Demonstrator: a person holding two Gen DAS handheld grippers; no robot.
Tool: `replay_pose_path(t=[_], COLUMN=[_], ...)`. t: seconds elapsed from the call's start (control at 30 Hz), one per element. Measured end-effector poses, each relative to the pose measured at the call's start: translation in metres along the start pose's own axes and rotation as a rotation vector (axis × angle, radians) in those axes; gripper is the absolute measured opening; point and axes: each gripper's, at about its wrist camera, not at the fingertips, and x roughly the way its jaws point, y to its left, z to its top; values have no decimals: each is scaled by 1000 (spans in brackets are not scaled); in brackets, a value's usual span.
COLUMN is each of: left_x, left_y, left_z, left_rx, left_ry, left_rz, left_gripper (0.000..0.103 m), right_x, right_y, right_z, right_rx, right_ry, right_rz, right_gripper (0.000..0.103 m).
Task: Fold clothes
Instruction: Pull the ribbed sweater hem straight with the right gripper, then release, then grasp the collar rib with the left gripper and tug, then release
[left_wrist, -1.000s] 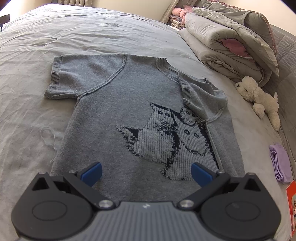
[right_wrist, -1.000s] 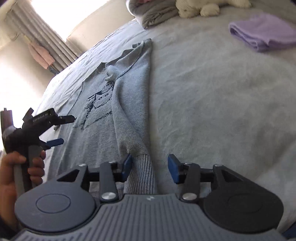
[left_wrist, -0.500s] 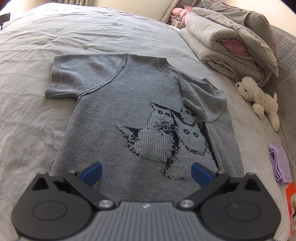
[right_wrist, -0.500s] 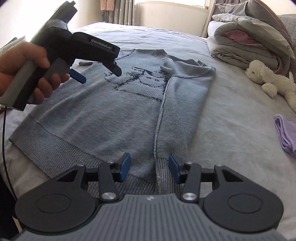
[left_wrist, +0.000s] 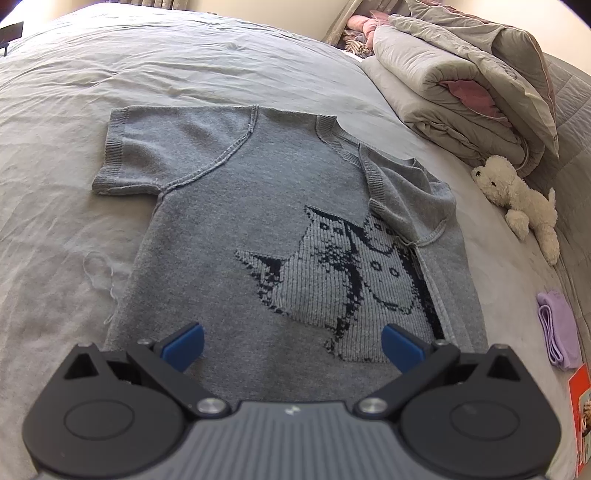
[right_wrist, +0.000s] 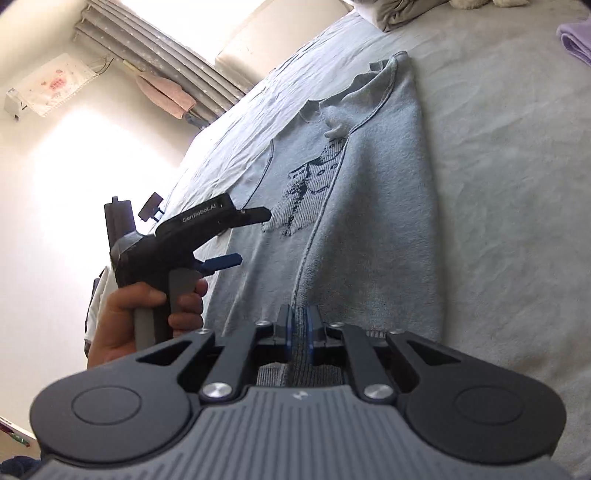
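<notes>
right wrist: right gripper (right_wrist: 299, 334) pinches sweater (right_wrist: 369, 221) hem; left gripper (left_wrist: 291, 347) spread.

Your sweater's (left_wrist: 236, 229) hem hides behind the left gripper (left_wrist: 291, 347) body at 6 o'clock. Red card (left_wrist: 580, 413) at 4 o'clock is cut by the frame edge. Right wrist view: purple cloth (right_wrist: 576, 37) is clipped at 2 o'clock.
</notes>
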Motion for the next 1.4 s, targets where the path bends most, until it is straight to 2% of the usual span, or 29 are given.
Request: replay_pose_path(t=[0.1,0.13,0.27,0.53,0.6,0.63,0.67,0.73,0.8,0.87,0.97,1.0,1.07,1.13,1.27,1.37,1.4], left_x=[0,0,1,0,0,0,0,-1,-1,-1,-2,-2,-2,-2,-7,-2,3], left_y=[1,2,2,2,2,2,1,1,2,3,7,8,11,14,14,3,-3], left_z=[1,1,1,1,1,1,1,1,1,2,4,6,11,18,34,58,66], left_rx=[-6,-7,-9,-9,-8,-6,-4,-5,-9,-14,-21,-26,-43,-74,-132,-190,-195], left_ry=[4,4,4,7,9,10,10,6,4,6,1,-4,-14,-15,-40,-59,-68], left_rz=[2,1,-1,-4,-5,-6,-8,-12,-12,-9,-11,-11,-14,-38,-118,-161,-160], left_gripper=[103,103,103,103,103,103,103,103,103,103,103,103,103,103,103,103,103], right_x=[20,25,31,30,31,30,27,24,31,41,40,34,20,12,20,35,40], right_y=[15,18,33,64,69,70,70,73,76,71,63,60,52,38,-8,-44,-57], right_z=[-13,-18,-25,-50,-55,-56,-54,-51,-51,-46,-30,-19,8,38,115,156,160], right_rx=[-101,-122,-194,-417,-457,-457,-435,-393,-417,-418,-375,-360,-317,-286,-201,-143,-106], right_ry=[53,61,52,47,48,37,27,20,49,114,153,134,65,15,-57,-105,-120], right_rz=[-114,-121,-140,-274,-304,-307,-280,-230,-237,-253,-197,-169,-140,-131,-217,-262,-259], right_gripper=[14,18,19,24,19,12,11,11,11,18,22,25,52,60,60,60,60])
